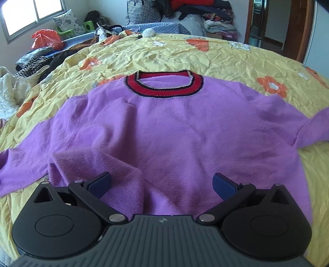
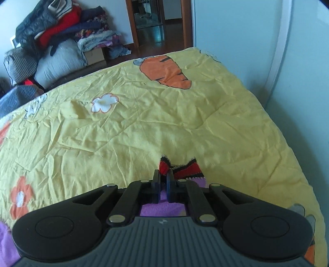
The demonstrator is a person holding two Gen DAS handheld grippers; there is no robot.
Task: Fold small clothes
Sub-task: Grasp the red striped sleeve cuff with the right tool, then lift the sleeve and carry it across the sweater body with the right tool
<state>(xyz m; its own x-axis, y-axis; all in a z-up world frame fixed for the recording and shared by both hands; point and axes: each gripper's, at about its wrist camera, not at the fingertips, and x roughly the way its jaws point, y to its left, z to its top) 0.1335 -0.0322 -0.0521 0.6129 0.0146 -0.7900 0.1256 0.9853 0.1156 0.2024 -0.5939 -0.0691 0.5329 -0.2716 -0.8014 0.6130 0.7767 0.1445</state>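
Note:
A purple sweater (image 1: 174,131) with a red, dark-edged collar (image 1: 164,86) lies flat on the yellow bedspread (image 1: 185,55), collar toward the far side. A fold of its lower left part bunches up near the hem. My left gripper (image 1: 162,182) hovers over that hem, jaws wide apart with only fabric below them. In the right wrist view my right gripper (image 2: 163,174) is shut on the red-and-black striped cuff (image 2: 185,169) of a purple sleeve (image 2: 160,207), which pokes out past the fingertips. The right sleeve (image 1: 314,127) runs off the right edge of the left wrist view.
Piles of clothes and bags (image 1: 195,14) stand at the far side of the bed, with a red plastic bag (image 1: 46,39) and loose garments (image 1: 35,59) at the left. A wall (image 2: 267,51) borders the bed's right edge; a doorway (image 2: 152,22) lies beyond.

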